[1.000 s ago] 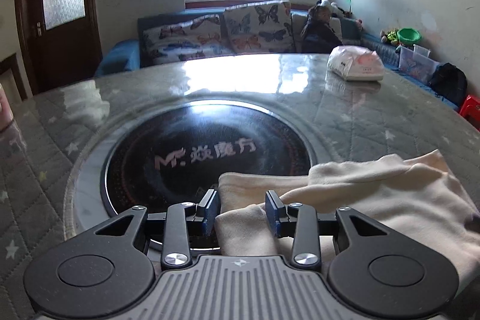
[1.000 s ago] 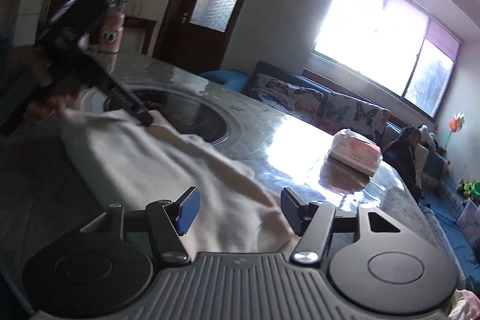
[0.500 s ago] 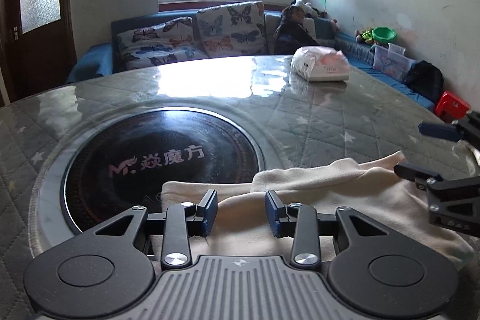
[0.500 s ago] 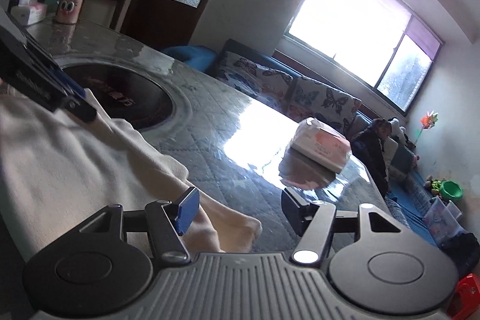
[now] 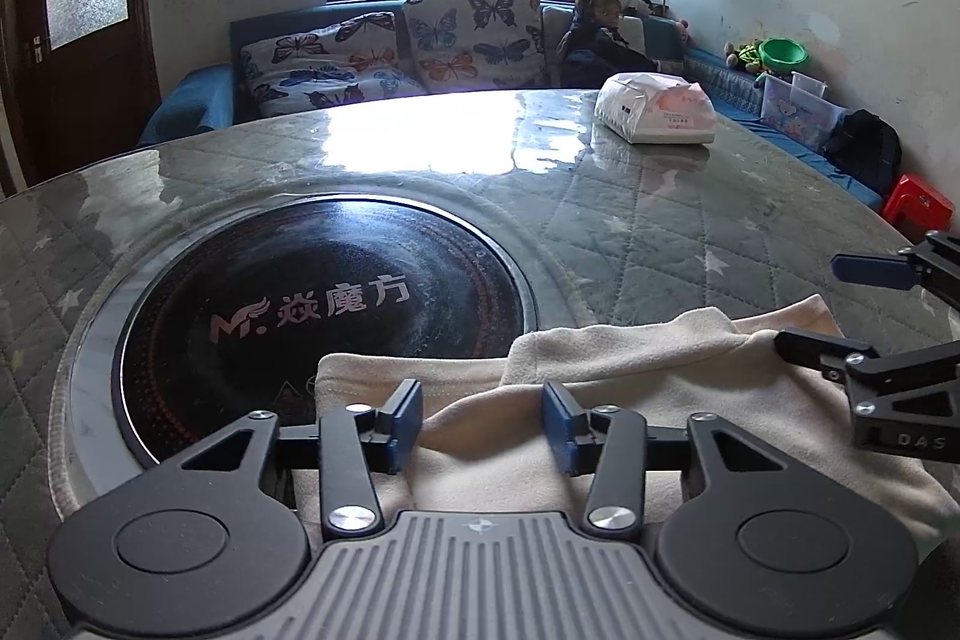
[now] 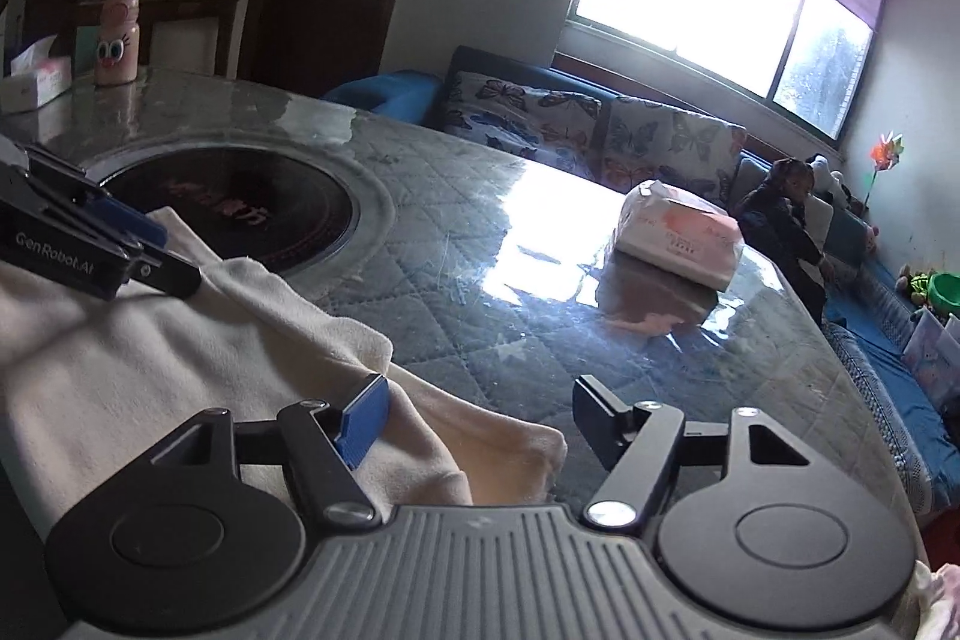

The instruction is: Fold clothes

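The garment (image 5: 630, 388) is plain cream, lying on a grey-green surface (image 5: 660, 232) quilted in diamonds with pale stars, around a black round plate (image 5: 324, 316) with pinkish lettering. Both the left gripper (image 5: 480, 421) and right gripper (image 6: 480, 415) are black with blue pads. The cushions (image 5: 468, 37) carry butterflies; the stool (image 5: 918, 208) is red.

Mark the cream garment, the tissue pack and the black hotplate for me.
cream garment (image 5: 690, 394): left wrist view, top folded layer.
tissue pack (image 6: 678, 235): right wrist view, its side face.
black hotplate (image 5: 312, 304): left wrist view, centre glass.
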{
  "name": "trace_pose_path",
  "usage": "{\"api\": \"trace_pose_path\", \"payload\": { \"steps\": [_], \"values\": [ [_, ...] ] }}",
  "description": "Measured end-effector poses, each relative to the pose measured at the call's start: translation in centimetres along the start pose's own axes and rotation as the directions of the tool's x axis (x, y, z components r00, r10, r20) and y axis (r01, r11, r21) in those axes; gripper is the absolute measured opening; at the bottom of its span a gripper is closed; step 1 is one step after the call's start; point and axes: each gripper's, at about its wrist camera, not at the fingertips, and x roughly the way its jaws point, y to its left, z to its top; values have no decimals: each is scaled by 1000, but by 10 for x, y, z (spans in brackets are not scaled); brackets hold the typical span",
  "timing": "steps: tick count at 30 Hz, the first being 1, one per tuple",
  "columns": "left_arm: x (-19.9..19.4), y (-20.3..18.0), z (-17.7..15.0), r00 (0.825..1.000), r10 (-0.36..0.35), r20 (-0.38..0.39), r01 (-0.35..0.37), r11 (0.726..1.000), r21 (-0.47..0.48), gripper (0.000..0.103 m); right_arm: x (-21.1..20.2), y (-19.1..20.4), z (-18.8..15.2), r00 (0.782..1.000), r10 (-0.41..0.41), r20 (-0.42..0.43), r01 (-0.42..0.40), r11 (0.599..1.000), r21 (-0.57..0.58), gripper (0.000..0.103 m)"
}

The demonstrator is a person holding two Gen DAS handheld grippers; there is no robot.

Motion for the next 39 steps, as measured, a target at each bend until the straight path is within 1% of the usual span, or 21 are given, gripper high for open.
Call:
{"api": "trace_pose_path", "payload": {
  "steps": [1,3,5,8,14,16,18,22,24,30,34,39],
  "values": [
    [-1,-1,0,1000,2,0,-2,1000,0,53,-3,0,0,1000,2,4,-2,1000,10,72],
    [-3,-3,0,1000,8,1,-8,1000,4,58,-8,0,1,1000,7,11,-8,1000,29,77],
    [-6,-5,0,1000,14,4,-14,1000,9,60,-13,1,2,1000,14,21,-15,999,49,80],
    [-11,-8,-1,1000,26,6,-26,1000,13,68,-20,2,3,999,25,33,-27,997,75,82],
    [-20,-10,-3,999,50,9,-50,999,10,77,-32,5,0,998,42,45,-47,992,114,90],
    [-22,-10,-4,998,57,11,-57,998,8,79,-35,7,-1,998,49,48,-54,991,126,91],
    [-25,-11,-6,998,63,12,-63,998,7,82,-38,9,-1,997,52,48,-58,990,130,96],
    [-31,-12,-9,997,74,11,-74,997,0,87,-43,14,-2,997,58,50,-64,988,139,100],
    [-34,-13,-10,996,83,10,-83,997,-1,91,-45,16,-2,997,61,51,-68,987,143,103],
    [-48,-11,-15,994,105,26,-104,994,-18,102,-52,23,-3,996,70,51,-77,985,154,103],
    [-56,-10,-17,991,130,34,-130,991,-23,103,-57,28,-4,997,59,42,-65,985,159,103],
    [-63,-7,-21,989,147,21,-146,988,-49,103,-61,29,-2,998,51,25,-55,981,186,103]
  ]
}}
